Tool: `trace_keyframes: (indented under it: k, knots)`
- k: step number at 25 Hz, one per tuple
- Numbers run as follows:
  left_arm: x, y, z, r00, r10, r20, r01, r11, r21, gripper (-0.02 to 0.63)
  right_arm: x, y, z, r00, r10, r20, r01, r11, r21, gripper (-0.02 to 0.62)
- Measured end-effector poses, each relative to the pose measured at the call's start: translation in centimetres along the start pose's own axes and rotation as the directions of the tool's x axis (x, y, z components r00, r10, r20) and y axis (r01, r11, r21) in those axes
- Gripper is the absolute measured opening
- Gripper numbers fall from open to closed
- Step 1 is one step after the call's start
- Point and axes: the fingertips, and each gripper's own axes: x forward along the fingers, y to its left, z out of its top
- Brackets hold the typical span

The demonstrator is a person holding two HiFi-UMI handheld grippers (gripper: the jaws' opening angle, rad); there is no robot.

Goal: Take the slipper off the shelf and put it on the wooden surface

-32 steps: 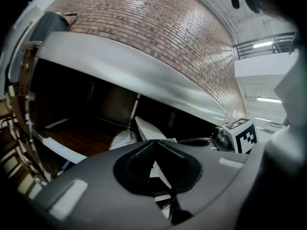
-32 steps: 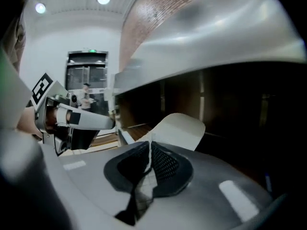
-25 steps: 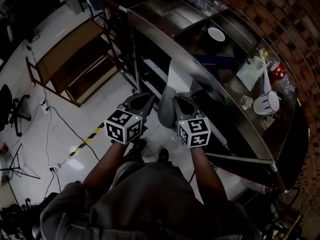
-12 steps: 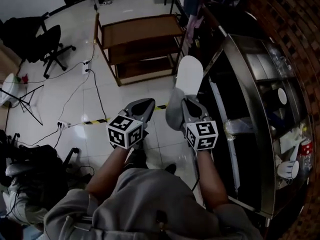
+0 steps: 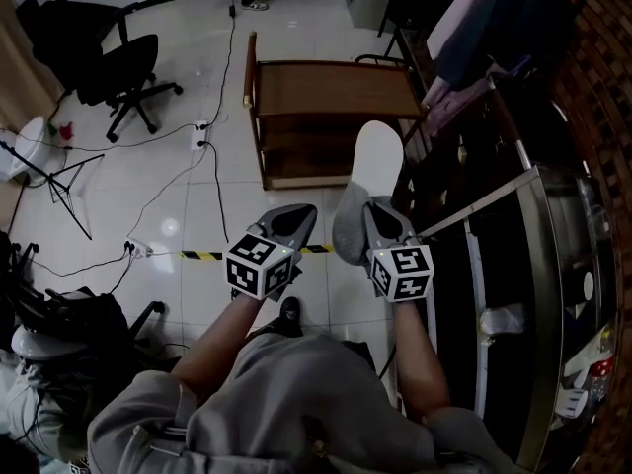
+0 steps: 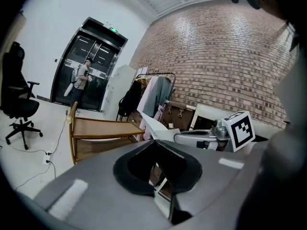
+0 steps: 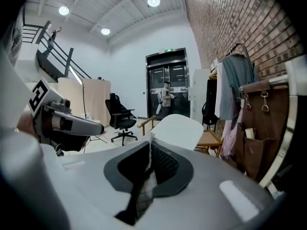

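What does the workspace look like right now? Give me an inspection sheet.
Surface: wooden table ahead, top bare.
Job's things: white slipper held in the air, not yet on the table.
Clutter: hanging clothes at right; dark bags at lower left.
Grippers: right gripper shut on the slipper; left gripper shut, empty.
Cables: black cables trail over the floor.
Surroundings: white tiled floor, office chair, brick wall.

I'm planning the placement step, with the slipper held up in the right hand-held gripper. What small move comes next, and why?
Probably carry the slipper forward over the wooden cart: the right hand-held gripper is shut on it, and it seems to hang short of the cart's top.
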Motion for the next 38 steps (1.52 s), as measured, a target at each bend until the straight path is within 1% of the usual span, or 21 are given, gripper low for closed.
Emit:
trace_keyframes:
  k: [6,10,15,19,24,29,34,38]
  knots:
    - [1.8,5.1,3.3,0.999,0.005,0.036,-0.005,1.0,-0.004,-0.005,5.8,-0.8,3.2,1.0,0.011,0.005,-0.01,1.0,-0.026,0.012]
    - [3.5,8.0,4.9,0.998,0.017,0.053,-0.016,1.0,-0.013,-0.005,9.0,-2.5,4.7,1.0,0.008,0.009,-0.008,0.999,-0.034,0.011]
    - [8.3,12.2,8.6,0.998,0.044,0.049,-0.043,0.999,-0.032,-0.005,15.3,-7.0,7.4,1.0,0.02,-0.006,-0.02,1.0,-0.02,0.011]
    - [13.1,15.3,10.3,0.996,0.082,0.038,-0.081,0.996,-0.036,-0.005,20.4,-11.0,8.8,0.999,0.05,-0.006,-0.05,0.998,-0.027,0.011]
    - [20.0,17.5,11.3,0.993,0.12,0.016,-0.119,0.992,-0.037,-0.005,26.0,-17.1,9.0,0.996,0.084,-0.014,-0.085,0.996,-0.037,0.011]
    - [25.5,18.9,12.8,0.992,0.128,0.02,-0.127,0.991,-0.048,-0.005,31.1,-22.6,9.0,0.994,0.105,-0.039,-0.105,0.994,-0.009,0.012]
    - [28.5,20.9,13.4,0.988,0.156,0.007,-0.155,0.986,-0.062,-0.005,35.6,-26.0,8.4,0.99,0.116,-0.075,-0.118,0.993,-0.012,0.012]
    - [30.2,23.0,13.2,0.988,0.157,-0.005,-0.157,0.984,-0.084,-0.005,38.9,-27.1,6.7,0.984,0.115,-0.134,-0.119,0.993,-0.023,0.012]
